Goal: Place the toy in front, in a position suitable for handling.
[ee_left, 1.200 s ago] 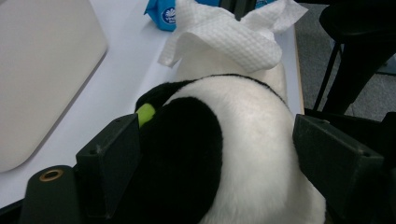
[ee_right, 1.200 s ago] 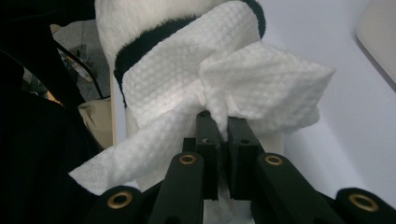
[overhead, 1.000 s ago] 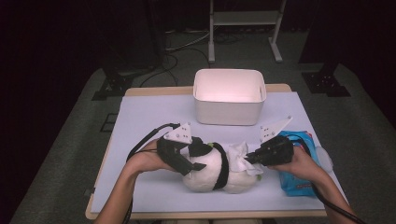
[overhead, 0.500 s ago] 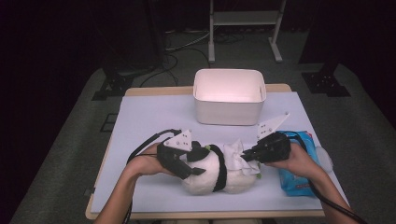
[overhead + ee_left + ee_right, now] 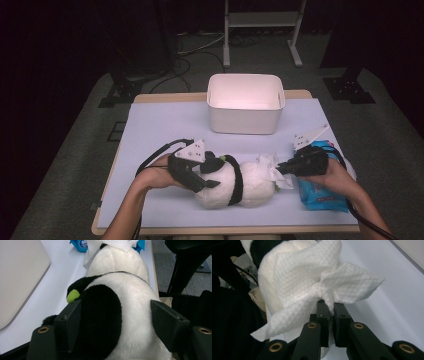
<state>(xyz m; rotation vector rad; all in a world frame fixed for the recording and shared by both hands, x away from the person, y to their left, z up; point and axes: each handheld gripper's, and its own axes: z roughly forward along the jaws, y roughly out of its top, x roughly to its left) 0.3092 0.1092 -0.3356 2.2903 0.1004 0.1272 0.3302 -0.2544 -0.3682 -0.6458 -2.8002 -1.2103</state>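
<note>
A black-and-white plush panda [image 5: 225,186] lies on its side on the pale table cover near the front edge. My left gripper [image 5: 212,172] straddles its body. Its jaws have just been closing, and in the left gripper view both pads [image 5: 69,321] press into the panda's [image 5: 125,305] fur. My right gripper [image 5: 281,169] is shut on a white textured wipe [image 5: 272,167]. In the right gripper view the wipe [image 5: 312,277] bunches at the jaw tips [image 5: 331,305] and rests against the panda's white head end.
An empty white bin [image 5: 245,102] stands at the back centre of the table. A blue wipe pack [image 5: 320,195] lies under my right hand near the front right corner. Cables trail from both grippers toward the front edge.
The left jaws have narrowed onto the panda's body. The right hand went a little left, then came back right, with the wipe still against the panda's head.
</note>
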